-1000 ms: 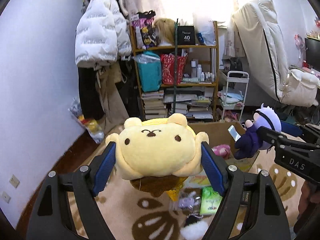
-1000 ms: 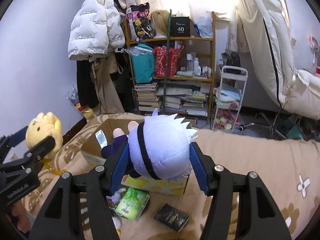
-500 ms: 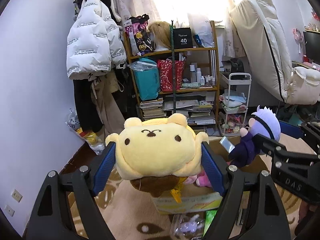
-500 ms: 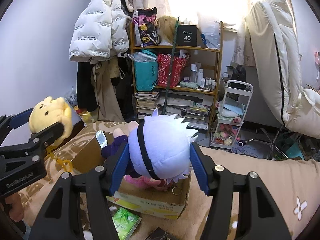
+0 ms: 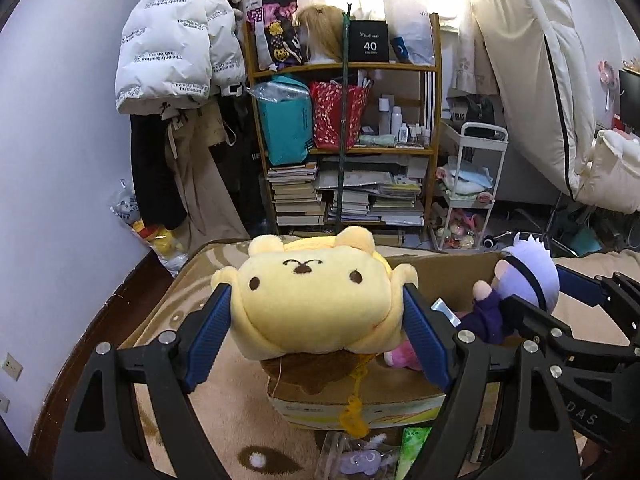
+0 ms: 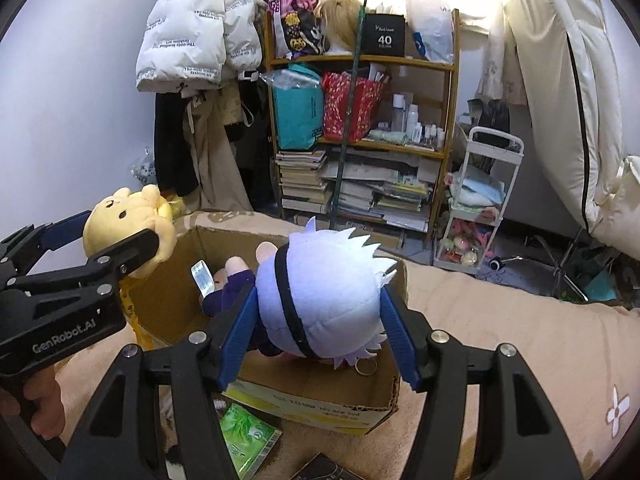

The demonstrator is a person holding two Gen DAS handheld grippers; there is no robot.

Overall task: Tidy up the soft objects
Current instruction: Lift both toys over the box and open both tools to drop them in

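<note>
Plushies, two of them, one in each gripper, both hanging over the open cardboard box (image 6: 280,396) on the beige patterned rug (image 6: 500,340). The left gripper (image 5: 316,312) has the yellow bear plush (image 5: 316,304) squeezed between its blue pads (image 5: 210,328), face pointing up and back, brown underside and a yellow cord dangling below. The right gripper (image 6: 316,320) has the white-haired doll (image 6: 320,300) between its pads; its jaws are opening a bit, though the pads look like they're still touching the head. That doll has spiky pale hair, a black band across it, dark purple clothes and a keyring. There's also something pink inside the box (image 5: 400,354), can't tell what.
</note>
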